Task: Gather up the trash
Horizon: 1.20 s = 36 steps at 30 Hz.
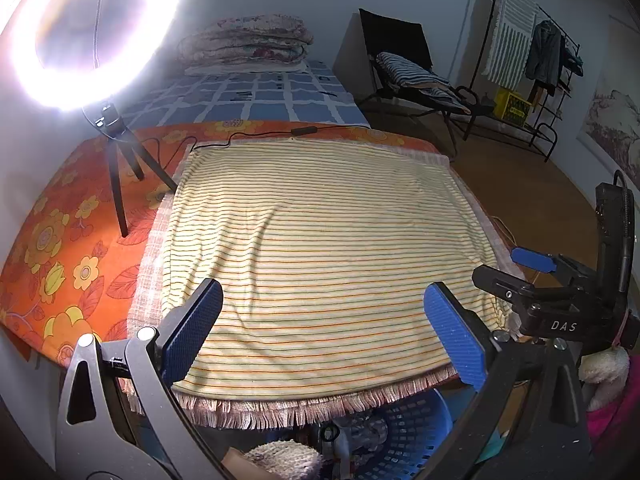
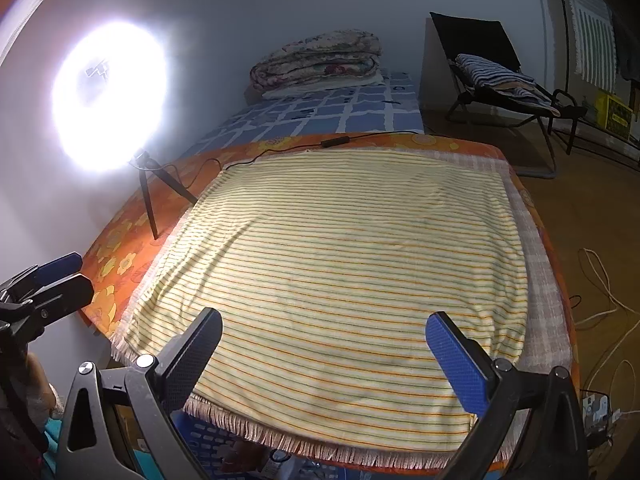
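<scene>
A table is covered by a yellow striped cloth (image 1: 320, 240), also in the right wrist view (image 2: 332, 264). No trash shows on the cloth. A blue plastic basket (image 1: 408, 436) holding crumpled items sits under the table's front edge; its rim shows in the right wrist view (image 2: 208, 440). My left gripper (image 1: 324, 332) is open and empty above the cloth's front edge. My right gripper (image 2: 324, 356) is open and empty over the front edge too. The right gripper also shows at the right in the left wrist view (image 1: 532, 272), and the left gripper at the left in the right wrist view (image 2: 60, 276).
A lit ring light on a tripod (image 1: 116, 152) stands on the orange floral cloth (image 1: 72, 248) at the table's left, its cable along the far edge. Behind are a bed (image 1: 256, 100), a folding chair (image 1: 416, 72) and a clothes rack (image 1: 532, 60). Cables (image 2: 600, 304) lie on the floor at right.
</scene>
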Each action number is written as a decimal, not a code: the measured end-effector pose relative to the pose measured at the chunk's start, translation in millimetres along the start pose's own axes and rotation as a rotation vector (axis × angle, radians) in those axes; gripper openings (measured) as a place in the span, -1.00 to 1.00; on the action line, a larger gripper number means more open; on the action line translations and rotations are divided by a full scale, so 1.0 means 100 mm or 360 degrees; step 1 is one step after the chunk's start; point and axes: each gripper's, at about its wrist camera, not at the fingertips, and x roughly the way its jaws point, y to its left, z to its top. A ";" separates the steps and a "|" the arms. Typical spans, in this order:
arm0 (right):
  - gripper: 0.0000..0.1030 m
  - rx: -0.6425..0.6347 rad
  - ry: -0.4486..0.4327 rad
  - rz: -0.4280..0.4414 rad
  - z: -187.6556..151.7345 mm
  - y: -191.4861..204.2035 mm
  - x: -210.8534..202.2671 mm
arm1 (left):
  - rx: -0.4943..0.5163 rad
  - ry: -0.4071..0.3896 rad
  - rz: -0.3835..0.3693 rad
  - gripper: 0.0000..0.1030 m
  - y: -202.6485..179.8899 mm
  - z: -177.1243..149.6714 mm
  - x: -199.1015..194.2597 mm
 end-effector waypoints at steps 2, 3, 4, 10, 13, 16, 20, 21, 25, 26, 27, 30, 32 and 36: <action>1.00 -0.0001 -0.0002 -0.0009 0.00 0.00 0.00 | 0.0003 0.0002 0.0005 0.98 0.00 0.00 0.00; 1.00 0.0000 -0.0008 -0.0013 0.00 -0.01 -0.01 | 0.0002 0.0002 0.0003 0.98 0.00 0.00 0.00; 1.00 0.0001 -0.0010 -0.0015 0.01 -0.01 0.00 | 0.0002 0.0003 0.0002 0.98 0.00 0.00 0.00; 1.00 0.0008 -0.0005 -0.0018 0.00 -0.02 0.00 | 0.0011 0.0000 -0.0002 0.98 -0.01 -0.01 0.00; 1.00 0.0014 0.0006 -0.0010 0.00 -0.03 0.00 | 0.0007 0.0003 -0.0003 0.98 -0.01 -0.01 -0.01; 1.00 0.0015 0.0008 -0.0010 -0.01 -0.04 0.01 | 0.0007 0.0001 -0.0004 0.98 -0.01 -0.01 -0.01; 1.00 0.0020 0.0010 -0.0012 -0.01 -0.04 0.01 | 0.0009 0.0001 -0.0001 0.98 -0.01 -0.02 0.00; 1.00 0.0021 0.0011 -0.0013 -0.02 -0.04 0.02 | 0.0010 0.0003 -0.0003 0.98 -0.01 -0.02 0.00; 1.00 0.0022 0.0013 -0.0017 -0.02 -0.05 0.02 | 0.0012 0.0001 -0.0002 0.98 -0.01 -0.01 0.00; 1.00 0.0022 0.0013 -0.0016 -0.02 -0.05 0.02 | 0.0013 0.0001 -0.0002 0.98 -0.01 -0.02 0.00; 1.00 0.0021 0.0014 -0.0016 -0.03 -0.05 0.02 | 0.0015 0.0002 -0.0002 0.98 -0.01 -0.02 0.00; 1.00 0.0023 0.0022 -0.0015 -0.04 -0.06 0.03 | 0.0015 0.0003 0.0000 0.98 -0.02 -0.03 0.00; 1.00 0.0027 0.0028 -0.0016 -0.05 -0.06 0.04 | 0.0015 0.0005 -0.0001 0.98 -0.02 -0.03 0.00; 1.00 0.0037 0.0028 -0.0019 -0.05 -0.07 0.03 | 0.0016 0.0002 0.0001 0.98 -0.02 -0.03 0.00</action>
